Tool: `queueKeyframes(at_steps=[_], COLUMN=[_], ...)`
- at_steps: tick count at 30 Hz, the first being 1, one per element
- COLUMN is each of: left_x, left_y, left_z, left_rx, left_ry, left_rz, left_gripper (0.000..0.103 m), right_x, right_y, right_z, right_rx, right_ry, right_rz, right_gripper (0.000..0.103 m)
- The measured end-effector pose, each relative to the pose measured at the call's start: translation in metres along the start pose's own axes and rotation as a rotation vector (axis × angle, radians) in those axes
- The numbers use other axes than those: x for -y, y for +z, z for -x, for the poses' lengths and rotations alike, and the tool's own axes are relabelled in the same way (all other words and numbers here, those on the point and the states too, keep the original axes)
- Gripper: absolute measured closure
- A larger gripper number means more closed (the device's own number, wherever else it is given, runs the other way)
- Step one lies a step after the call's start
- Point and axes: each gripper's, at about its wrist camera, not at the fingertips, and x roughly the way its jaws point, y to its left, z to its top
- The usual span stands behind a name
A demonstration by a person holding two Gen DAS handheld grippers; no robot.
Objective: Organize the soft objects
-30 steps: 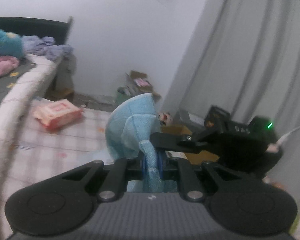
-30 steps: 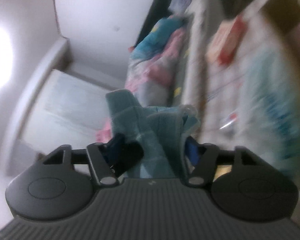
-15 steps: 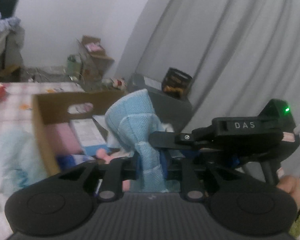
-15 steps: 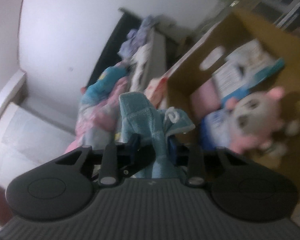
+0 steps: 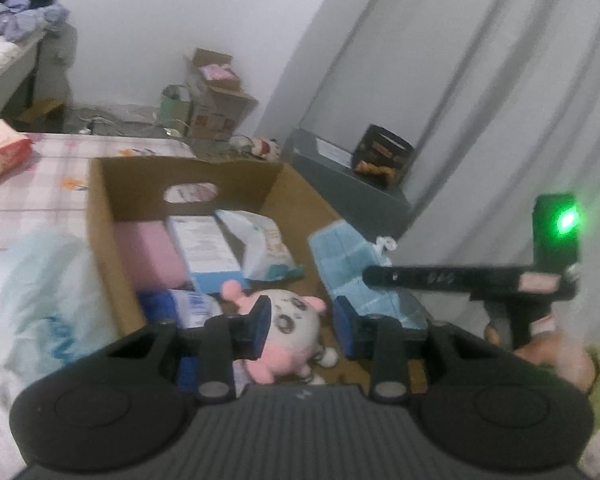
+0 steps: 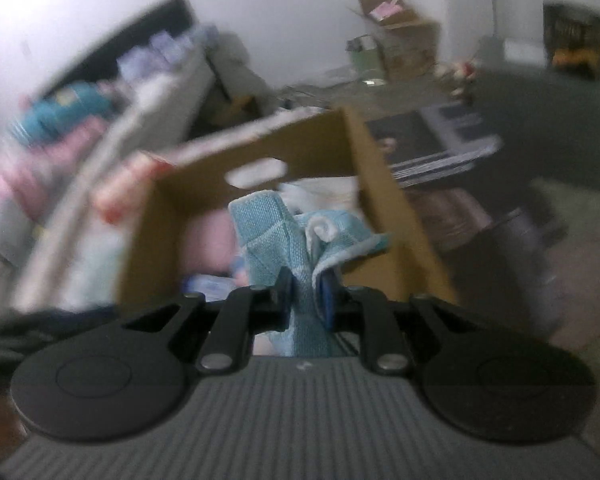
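Handover over the cardboard box (image 5: 100, 216): we have the folded blue cloth (image 6: 276, 236) pinched in the right claw (image 6: 305, 300), pads pressed together on its lower fold. The left claw (image 5: 302, 326) is opening, nothing pinched between its pads; the cloth (image 5: 348, 264) hangs just beside its right pad, above the box's right side.

Next move, as we judge it: lower the right claw into the free corner, clear of the pink-and-white plush toy (image 5: 288, 332), then release.

Left view shows the box contents: the plush, a pink pack (image 5: 144, 252), white packets (image 5: 204, 248), and the right claw reaching in from the side. Right view, blurred, shows only the grip itself and the bed (image 6: 100, 120) behind.
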Motion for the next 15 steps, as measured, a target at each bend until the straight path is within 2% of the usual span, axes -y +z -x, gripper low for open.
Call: queueKeyframes(at_steps=[4, 8, 11, 15], left_x=[-0.014, -0.027, -0.033, -0.04], left_y=[0.002, 0.003, 0.003, 0.002], left_z=[0.021, 0.038, 0.05, 0.06], left_rx=[0.033, 0.06, 0.075, 0.087], left_ry=[0.034, 0.06, 0.074, 0.084], left_rz=[0.023, 0.046, 0.051, 0.059], left_gripper=[0.068, 0.068, 0.068, 0.068], right_x=[-0.024, -0.048, -0.056, -0.053], right_y=[-0.002, -0.005, -0.01, -0.008], right_z=[-0.032, -0.065, -0.087, -0.115], right_rx=[-0.035, -0.077, -0.135, -0.208], right_ry=[-0.199, -0.332, -0.377, -0.377], right_rz=[0.239, 0.429, 0.498, 0.486], right_gripper=[0.09, 0.089, 0.089, 0.089])
